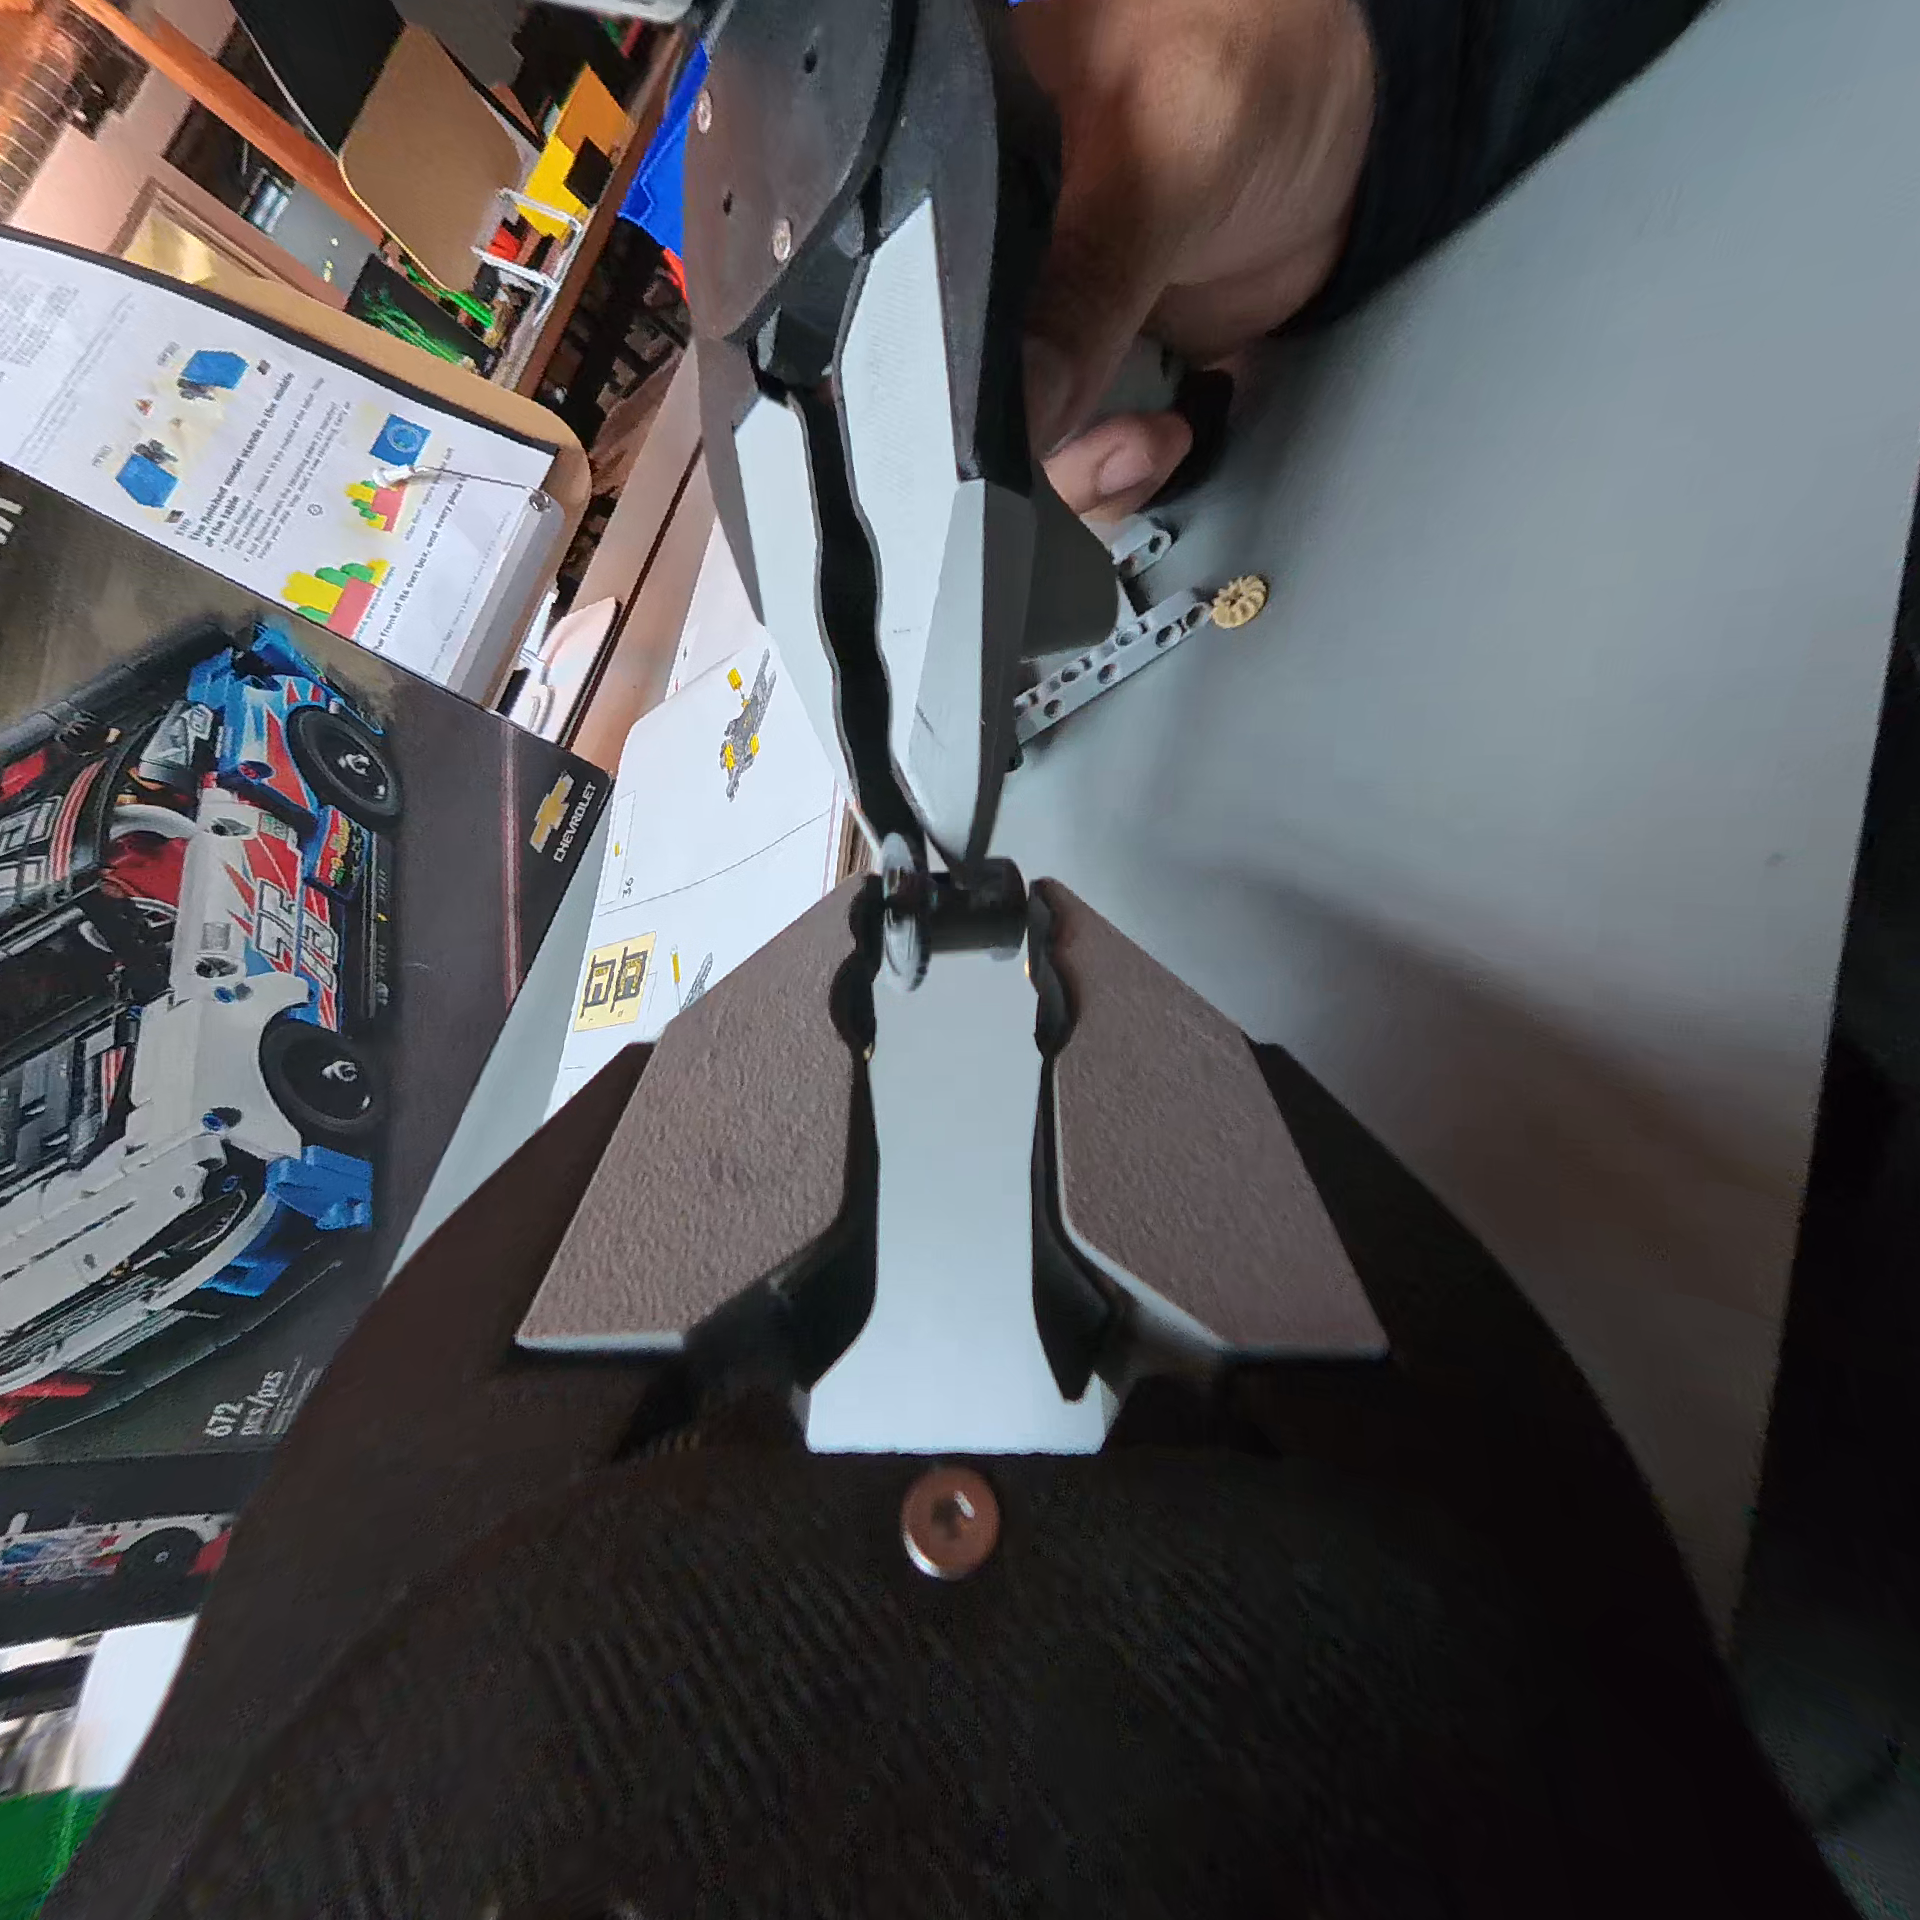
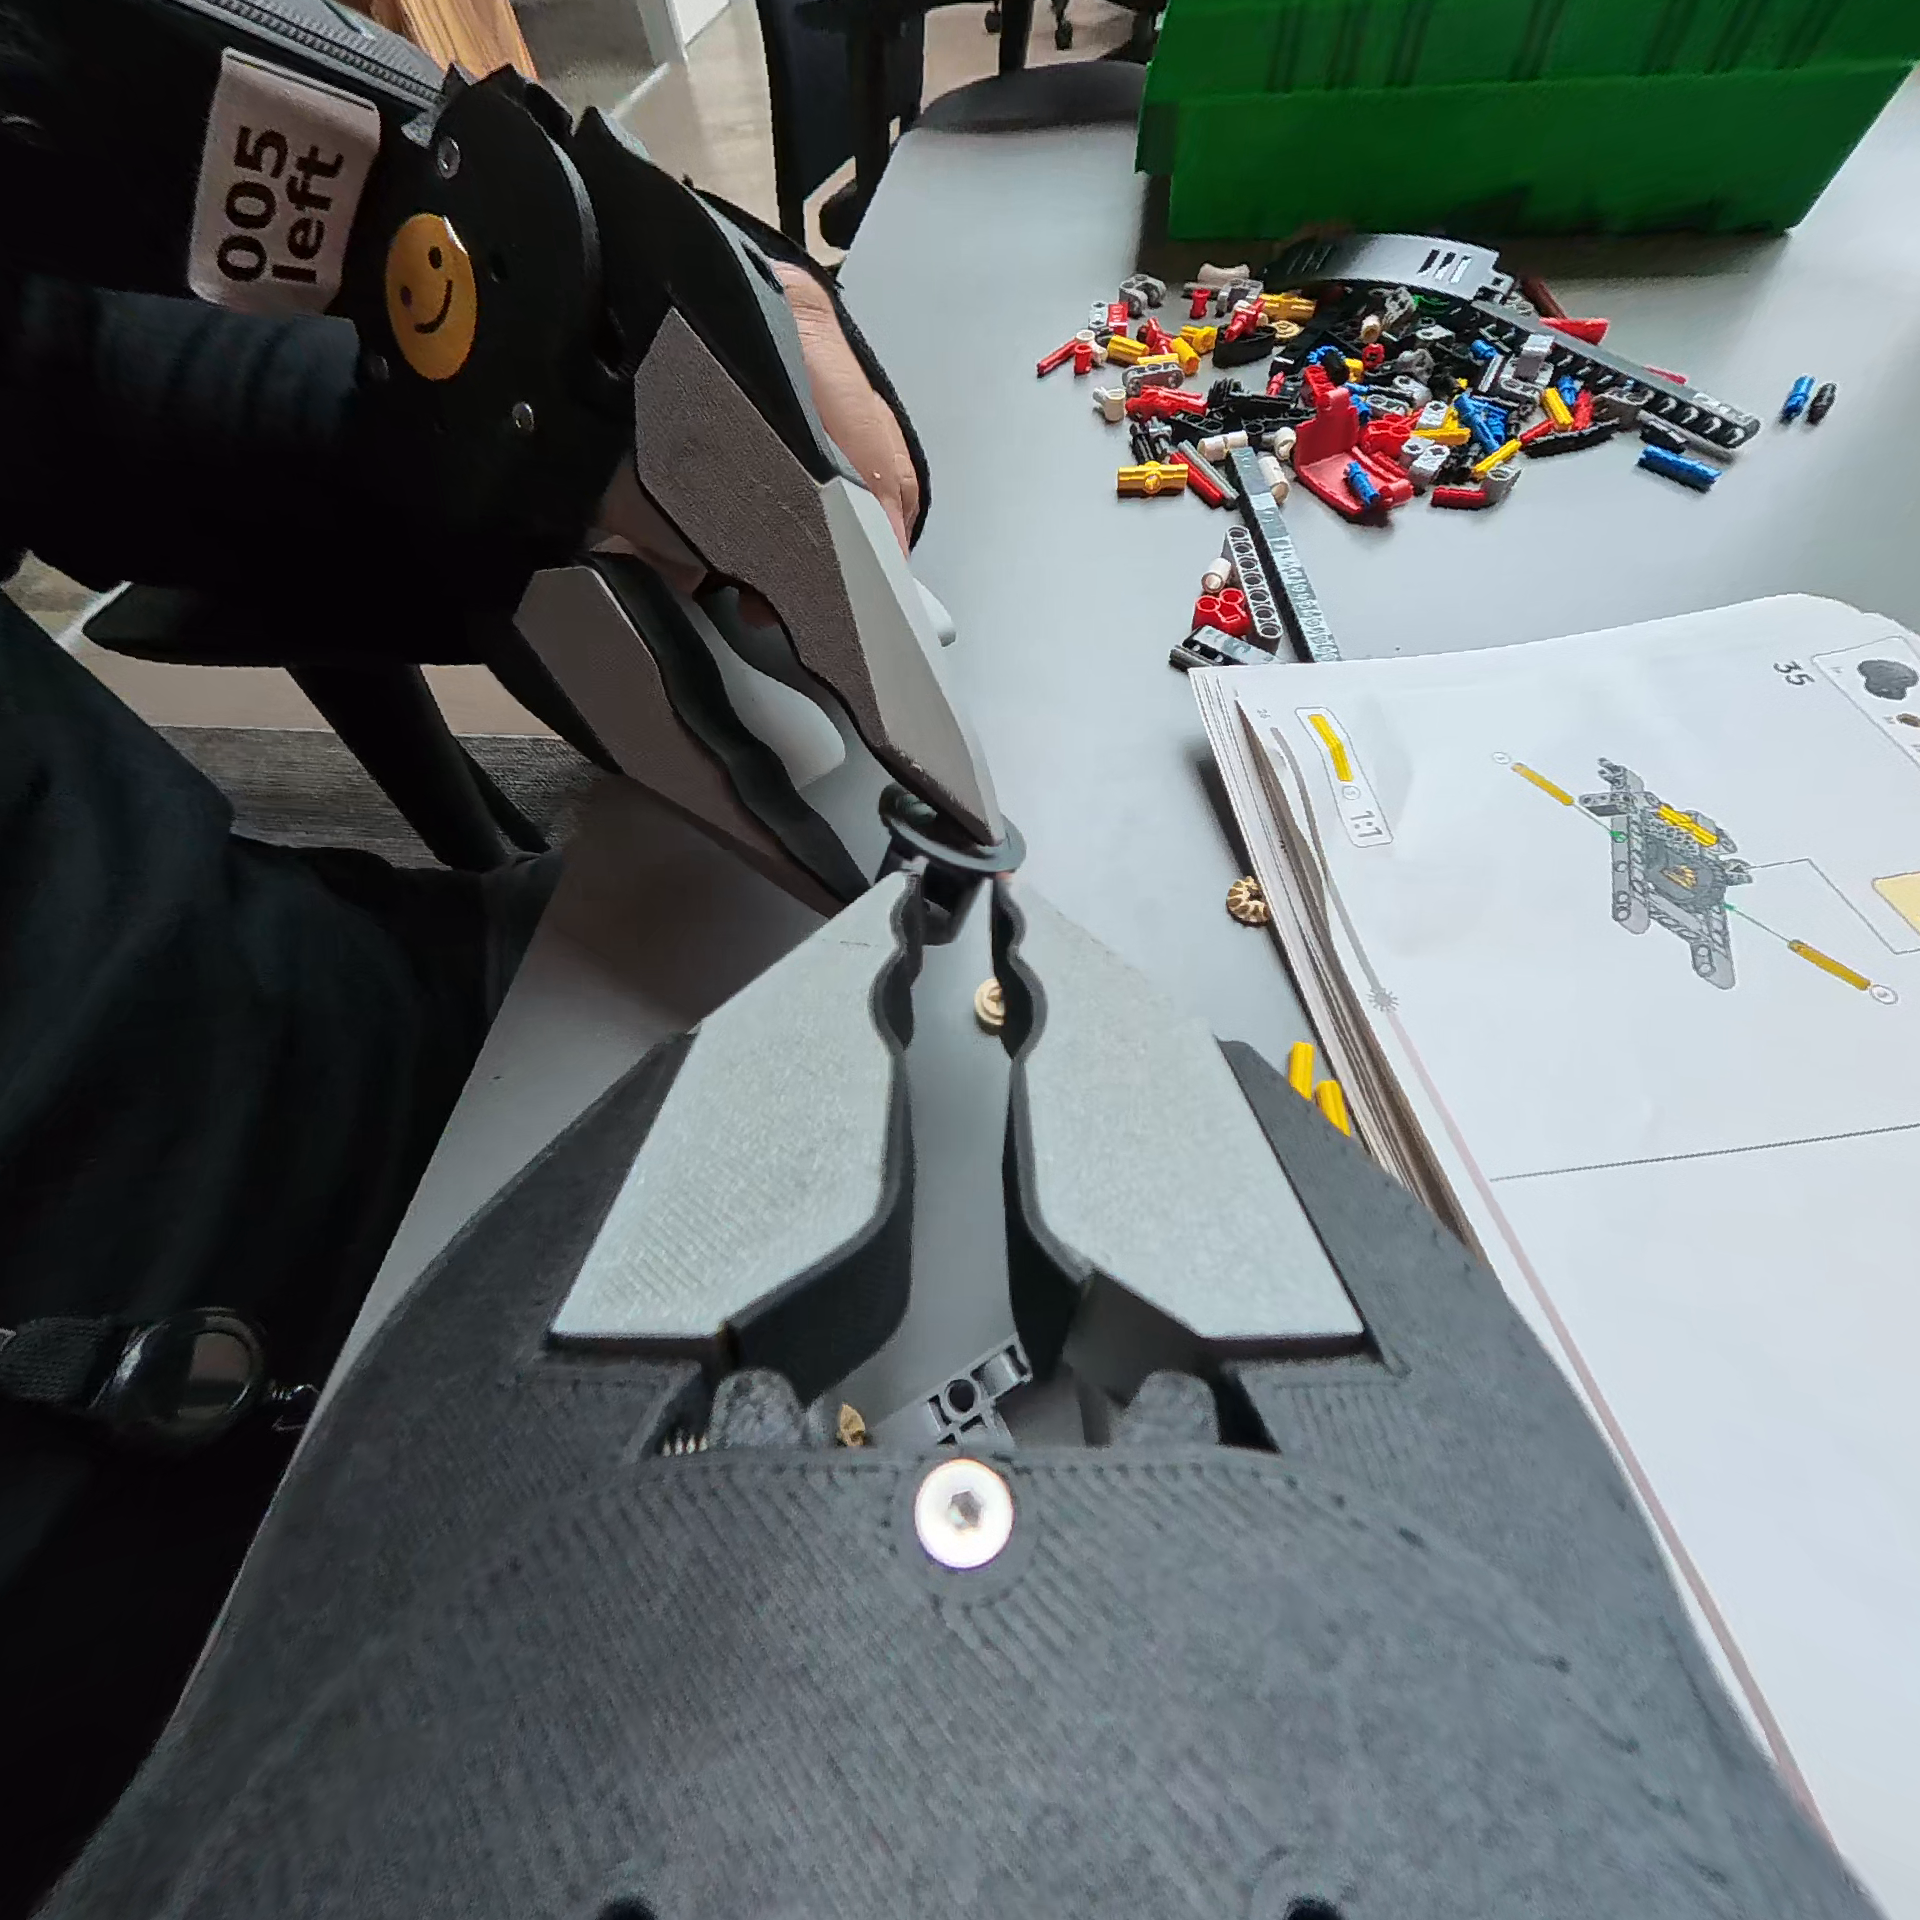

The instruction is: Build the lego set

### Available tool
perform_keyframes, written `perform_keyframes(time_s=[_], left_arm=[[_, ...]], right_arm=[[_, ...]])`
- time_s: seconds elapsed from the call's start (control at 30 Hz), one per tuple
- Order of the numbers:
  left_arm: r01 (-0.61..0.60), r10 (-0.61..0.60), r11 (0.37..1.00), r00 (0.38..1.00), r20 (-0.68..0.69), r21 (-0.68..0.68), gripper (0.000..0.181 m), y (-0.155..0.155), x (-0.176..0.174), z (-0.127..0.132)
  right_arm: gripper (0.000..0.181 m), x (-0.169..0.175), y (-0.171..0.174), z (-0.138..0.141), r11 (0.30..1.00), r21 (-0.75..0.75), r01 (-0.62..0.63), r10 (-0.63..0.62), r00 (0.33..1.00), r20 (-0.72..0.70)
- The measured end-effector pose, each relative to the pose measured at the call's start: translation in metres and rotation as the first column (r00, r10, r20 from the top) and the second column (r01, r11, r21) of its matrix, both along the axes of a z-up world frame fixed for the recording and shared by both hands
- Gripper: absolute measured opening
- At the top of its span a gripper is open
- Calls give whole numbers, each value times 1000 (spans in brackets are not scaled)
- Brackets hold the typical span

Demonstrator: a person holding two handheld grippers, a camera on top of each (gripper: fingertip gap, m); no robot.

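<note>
A small black round piece point(image 1: 977, 920) with a flat disc at one end hangs above the grey table point(image 1: 1455, 727). My left gripper point(image 1: 951, 925) is shut on it, fingertips clamping its two ends. My right gripper point(image 1: 935, 847) comes in from above with its tips pinched on the same piece. In the right wrist view my right gripper point(image 2: 956, 899) grips the piece's stem point(image 2: 951, 854), and my left gripper point(image 2: 951, 831) meets it from the upper left. A grey beam assembly point(image 1: 1101, 665) and a tan gear point(image 1: 1236, 601) lie on the table beyond.
The open instruction booklet point(image 2: 1558, 935) lies to the right, with the tan gear point(image 2: 1245, 899) and yellow pins point(image 2: 1314, 1086) at its edge. A pile of loose pieces point(image 2: 1403, 405) sits before a green bin point(image 2: 1507, 114). The set's box point(image 1: 208, 987) stands at the left. Left and right tips are no more than a few centimetres apart. The tan gear point(image 1: 1236, 601) sits 9 cm or so from the ends of my left fingers.
</note>
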State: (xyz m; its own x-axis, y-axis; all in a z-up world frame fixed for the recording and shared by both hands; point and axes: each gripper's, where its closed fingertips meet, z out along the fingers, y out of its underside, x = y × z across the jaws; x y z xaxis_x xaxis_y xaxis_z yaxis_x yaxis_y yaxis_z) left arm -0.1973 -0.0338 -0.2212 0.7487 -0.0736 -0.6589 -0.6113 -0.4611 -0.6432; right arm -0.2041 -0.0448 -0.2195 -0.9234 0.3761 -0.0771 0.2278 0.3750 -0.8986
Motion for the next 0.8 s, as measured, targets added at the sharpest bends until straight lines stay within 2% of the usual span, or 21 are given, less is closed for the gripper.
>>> perform_keyframes(time_s=[0.03,0.47,0.7,0.8], left_arm=[[6,-6,1000,1000,-3,-3,25,0,1,-1],[-29,28,999,998,-48,-31,25,-5,-10,-9],[-159,142,981,978,-150,-109,25,-18,-40,-25],[-177,150,975,969,-194,-131,25,-19,-44,-29]], right_arm=[[0,-1,1,0,1000,10,6,-6,1000,-13],[0,-7,6,-2,998,32,50,-48,998,-44],[0,-12,12,-2,995,56,84,-80,994,-80],[0,-13,13,-6,993,78,93,-87,993,-82]])
